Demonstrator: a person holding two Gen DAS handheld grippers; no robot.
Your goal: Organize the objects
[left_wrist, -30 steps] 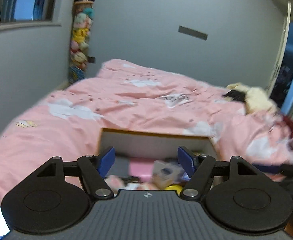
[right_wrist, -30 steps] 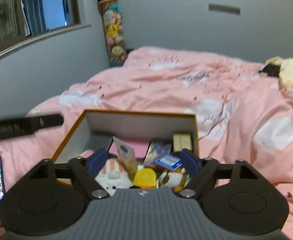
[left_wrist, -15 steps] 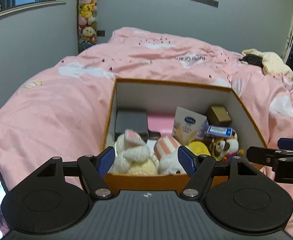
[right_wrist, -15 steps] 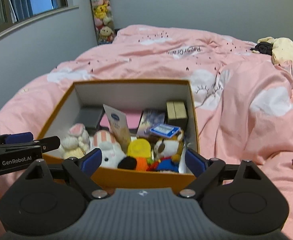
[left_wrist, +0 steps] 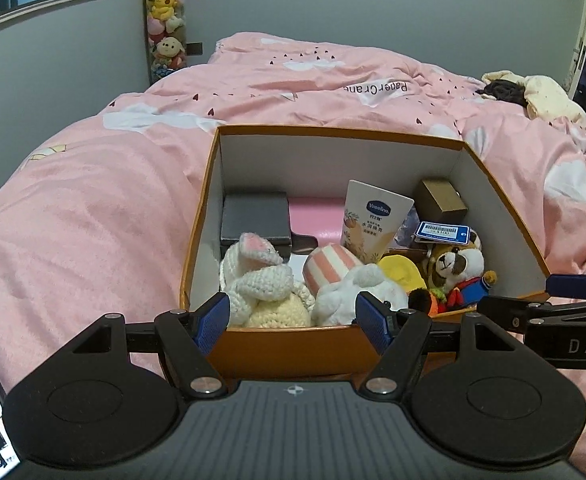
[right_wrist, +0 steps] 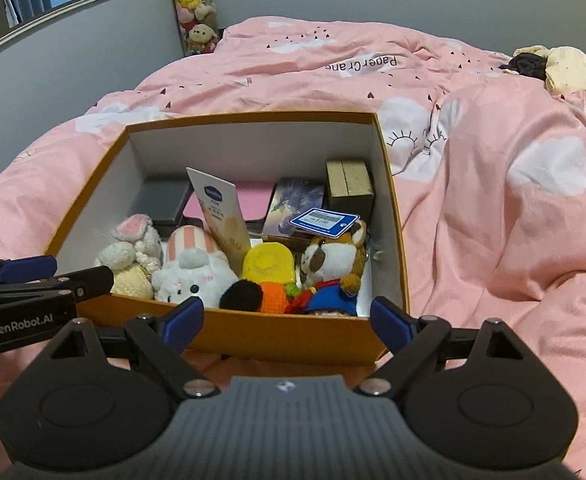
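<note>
Both tools hang open and empty at the near wall of the orange box (left_wrist: 289,346) on the bed (left_wrist: 93,200). The left tool (left_wrist: 292,318) faces the crocheted bunny (left_wrist: 259,280); the right tool (right_wrist: 282,322) faces the raccoon plush (right_wrist: 335,260).

Both views have tipped down and pulled back over the last second. The orange box (left_wrist: 293,344), first half hidden behind the left tool (left_wrist: 291,316), now shows its whole near wall and contents. The right tool (right_wrist: 287,318) also backed off. In the left view its arm entered at 3 o'clock.
</note>
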